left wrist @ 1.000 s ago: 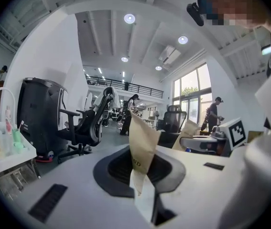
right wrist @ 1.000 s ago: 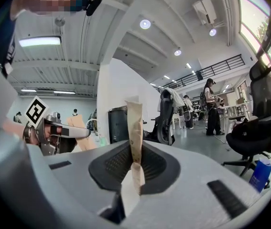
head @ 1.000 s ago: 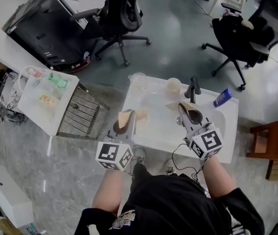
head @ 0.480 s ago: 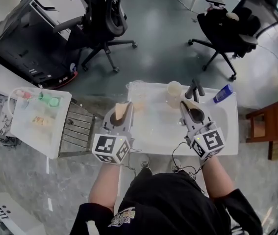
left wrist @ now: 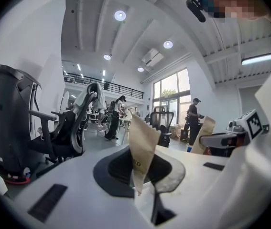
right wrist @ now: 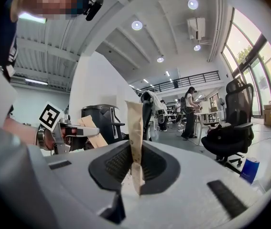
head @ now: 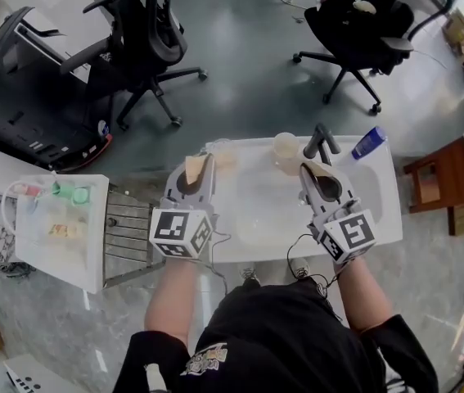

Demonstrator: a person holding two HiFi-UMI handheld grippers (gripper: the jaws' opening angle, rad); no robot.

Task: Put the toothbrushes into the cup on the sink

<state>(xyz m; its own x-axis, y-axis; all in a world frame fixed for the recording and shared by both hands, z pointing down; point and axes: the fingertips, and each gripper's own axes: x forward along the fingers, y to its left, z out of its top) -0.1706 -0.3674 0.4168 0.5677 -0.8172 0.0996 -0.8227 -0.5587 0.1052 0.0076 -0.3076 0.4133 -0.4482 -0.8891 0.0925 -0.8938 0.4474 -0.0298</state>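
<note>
two black office chairs stand on the grey floor beyond the sink, one at the far left (head: 146, 39) and one at the far right (head: 354, 31). a big black screen (head: 27, 88) lies flat off to the left. the white sink (head: 383, 199) sits right in front of the person, its shallow basin in the middle. left of it are a white cart (head: 56, 236) holding small coloured things and a wire rack (head: 129, 228), which sits between cart and sink. a wooden stool (head: 436, 178) is at the right.

the person's bare forearms reach over the sink's near edge. the left tongs (head: 199, 174) hang over the sink's left end and the right tongs (head: 317, 182) over the right side of the basin, well apart, both pointing toward the back rim. each is clenched on a tan paper sleeve: the left sleeve (left wrist: 142, 147) stands up between the pads with a zigzag top edge, and the right sleeve (right wrist: 135, 132) rises narrow and straight from its pads. i cannot tell what is inside either sleeve.

a dark faucet (head: 320, 142) rises at the back rim. the cup (head: 285, 147) stands just left of it, upright, nothing sticking out of it. a clear cup (head: 222, 147) stands at the back left corner, near the left tongs. a blue bottle (head: 368, 142) lies at the back right.
</note>
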